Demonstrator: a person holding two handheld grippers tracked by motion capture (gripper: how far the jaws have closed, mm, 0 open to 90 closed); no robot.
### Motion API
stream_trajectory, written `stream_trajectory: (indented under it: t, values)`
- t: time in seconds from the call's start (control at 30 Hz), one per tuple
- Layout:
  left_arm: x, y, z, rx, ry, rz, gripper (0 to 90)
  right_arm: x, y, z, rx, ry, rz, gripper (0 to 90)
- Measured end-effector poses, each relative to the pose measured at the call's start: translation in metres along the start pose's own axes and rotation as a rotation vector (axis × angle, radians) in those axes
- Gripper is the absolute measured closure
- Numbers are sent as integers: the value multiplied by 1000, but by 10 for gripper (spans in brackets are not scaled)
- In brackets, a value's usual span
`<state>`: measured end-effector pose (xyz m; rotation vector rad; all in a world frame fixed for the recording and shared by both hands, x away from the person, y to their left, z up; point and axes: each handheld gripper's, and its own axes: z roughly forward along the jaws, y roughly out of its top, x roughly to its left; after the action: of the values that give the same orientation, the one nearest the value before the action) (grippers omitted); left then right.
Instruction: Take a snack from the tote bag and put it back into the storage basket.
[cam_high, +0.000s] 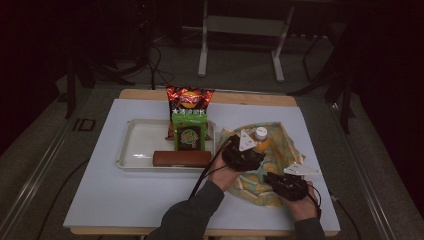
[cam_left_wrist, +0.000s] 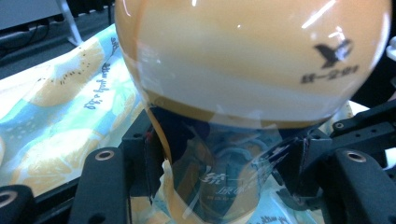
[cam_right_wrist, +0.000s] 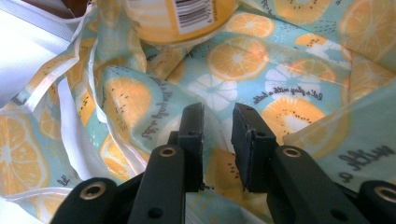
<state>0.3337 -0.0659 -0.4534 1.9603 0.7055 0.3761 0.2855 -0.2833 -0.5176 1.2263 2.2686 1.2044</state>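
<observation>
An orange juice bottle (cam_high: 260, 140) with a white cap stands upright over a fruit-print cloth bag (cam_high: 276, 156) at the table's right. My left gripper (cam_high: 251, 151) is shut on the bottle; in the left gripper view its jaws clamp the clear lower part of the bottle (cam_left_wrist: 252, 60), with the left gripper (cam_left_wrist: 224, 156) just above the cloth (cam_left_wrist: 60, 116). My right gripper (cam_high: 281, 181) sits at the bag's near right. Its narrow jaws pinch bunched fabric (cam_right_wrist: 140, 112), which rises in folds towards the right gripper (cam_right_wrist: 218, 128). The bottle's base (cam_right_wrist: 187, 18) hangs beyond.
A white tray (cam_high: 135, 126) lies left of the bag, holding a green snack packet (cam_high: 190, 131), a brown bar (cam_high: 181, 158) and a red chips bag (cam_high: 189, 98) leaning at its back. The white tabletop (cam_high: 115, 195) has bare room at the near left.
</observation>
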Motion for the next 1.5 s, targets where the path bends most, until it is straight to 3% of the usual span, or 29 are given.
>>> stream_trajectory:
  t: [0.33, 0.8, 1.5]
  values:
    - [-2, 2, -17, -8, -40, 17, 399, 0, 0, 0, 0, 1, 5, 737]
    - [1, 2, -38, -10, -56, 44, 399, -1, 1, 0, -6, 12, 16, 737]
    - [13, -6, -57, -9, -64, 29, 399, -1, 0, 0, -2, 16, 19, 736]
